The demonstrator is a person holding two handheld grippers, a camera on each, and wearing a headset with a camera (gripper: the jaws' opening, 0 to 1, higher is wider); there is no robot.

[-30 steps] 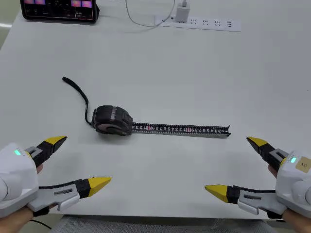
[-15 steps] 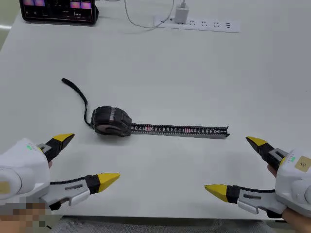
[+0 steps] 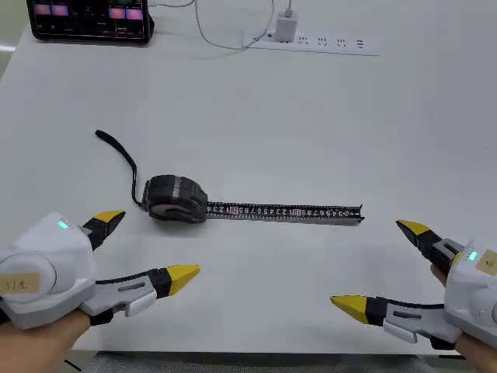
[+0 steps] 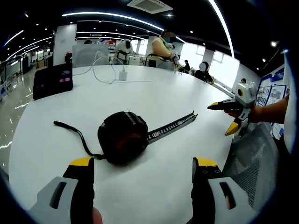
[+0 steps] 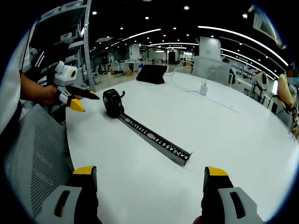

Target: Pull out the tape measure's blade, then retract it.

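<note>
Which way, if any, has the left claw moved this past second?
Yes: the left claw has edged forward and right, nearer the tape measure case.

L gripper (image 3: 160, 242), R gripper (image 3: 365, 261): jaws apart

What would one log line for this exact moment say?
blade: pulled out, lying flat | tape measure case: untouched | left gripper: open, facing case | right gripper: open, short of blade tip

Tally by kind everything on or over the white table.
Black tape measure: 1
White power strip: 1
White charger plug with cable: 1
Black tablet with lit screen: 1
Yellow-tipped grippers: 2, left gripper and right gripper
Total: 6
</note>
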